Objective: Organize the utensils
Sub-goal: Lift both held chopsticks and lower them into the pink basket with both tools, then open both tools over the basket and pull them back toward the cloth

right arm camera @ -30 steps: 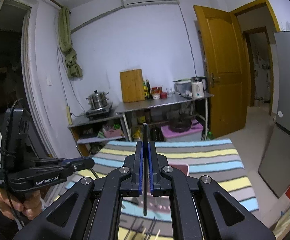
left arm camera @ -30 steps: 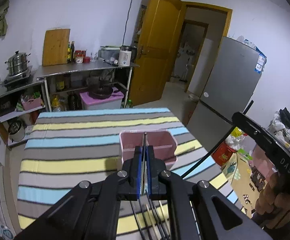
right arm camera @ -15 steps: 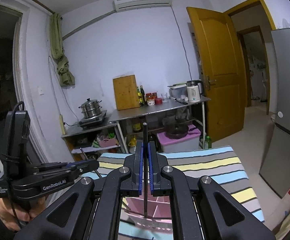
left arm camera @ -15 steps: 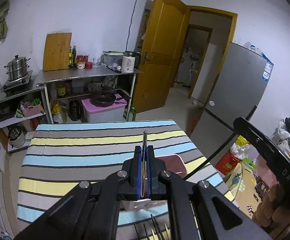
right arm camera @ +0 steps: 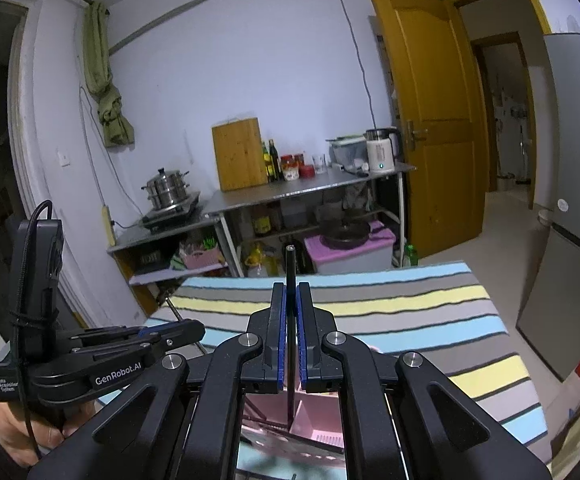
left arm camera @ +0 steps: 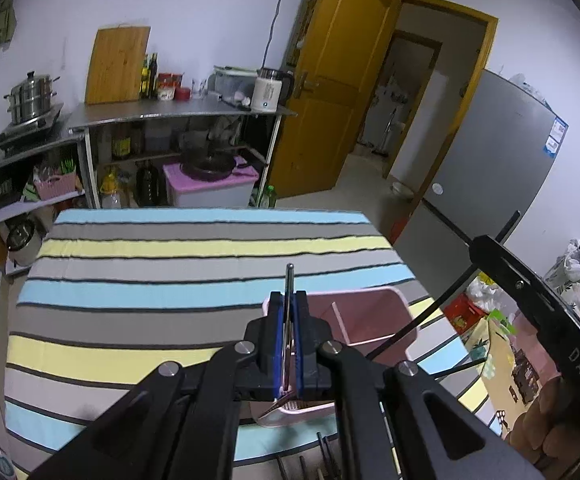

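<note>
Left gripper [right arm camera: 177, 330] body reads "GenRobot.AI" (small label beside it too blurred to read). Its jaws closed on metal utensil [left arm camera: 288, 280], above near-left corner of pink organizer [left arm camera: 370, 316] on striped table [left arm camera: 169, 276]. Right gripper [right arm camera: 292, 308] clamps black chopstick [right arm camera: 290, 268], lower tip over organizer. "DAS" on its body; rest cut off.
</note>
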Tool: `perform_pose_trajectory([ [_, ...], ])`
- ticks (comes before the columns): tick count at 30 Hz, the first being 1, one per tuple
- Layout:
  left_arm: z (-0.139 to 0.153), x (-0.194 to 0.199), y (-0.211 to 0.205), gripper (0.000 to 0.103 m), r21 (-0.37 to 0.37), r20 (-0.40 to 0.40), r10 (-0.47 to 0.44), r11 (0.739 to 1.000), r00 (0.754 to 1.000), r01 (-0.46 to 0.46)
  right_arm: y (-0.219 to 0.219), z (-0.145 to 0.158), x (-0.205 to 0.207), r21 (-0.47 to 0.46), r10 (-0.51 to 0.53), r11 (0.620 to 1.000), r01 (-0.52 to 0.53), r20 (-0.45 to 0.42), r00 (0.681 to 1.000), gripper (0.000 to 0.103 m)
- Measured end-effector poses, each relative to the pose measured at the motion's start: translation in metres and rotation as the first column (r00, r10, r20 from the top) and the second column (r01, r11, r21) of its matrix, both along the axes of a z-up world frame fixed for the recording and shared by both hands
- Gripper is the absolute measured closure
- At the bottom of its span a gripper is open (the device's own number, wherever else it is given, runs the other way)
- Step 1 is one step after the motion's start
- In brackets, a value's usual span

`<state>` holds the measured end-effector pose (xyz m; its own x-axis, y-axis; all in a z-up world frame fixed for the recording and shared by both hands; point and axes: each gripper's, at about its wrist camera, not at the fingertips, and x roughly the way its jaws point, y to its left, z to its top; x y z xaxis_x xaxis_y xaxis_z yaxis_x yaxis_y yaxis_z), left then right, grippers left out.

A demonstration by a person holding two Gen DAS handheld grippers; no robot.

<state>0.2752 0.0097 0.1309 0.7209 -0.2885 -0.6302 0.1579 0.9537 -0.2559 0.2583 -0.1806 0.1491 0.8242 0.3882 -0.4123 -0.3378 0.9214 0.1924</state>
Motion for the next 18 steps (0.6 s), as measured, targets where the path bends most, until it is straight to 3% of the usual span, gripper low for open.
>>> perform_pose_trajectory([
  [13,-0.02,0.004,-0.002,0.096,0.012,-0.061,-0.008,1.0,0.998,0.009,0.003,-0.029,0.009,-0.033,0.005,0.999,-0.008,-0.096,0.995,0.098],
  [18,-0.013,-0.001,0.0,0.084,0.02,-0.046,0.01,1.0,0.999,-0.009,-0.002,-0.025,0.004,-0.034,0.01,0.999,-0.013,-0.099,0.995,0.095],
])
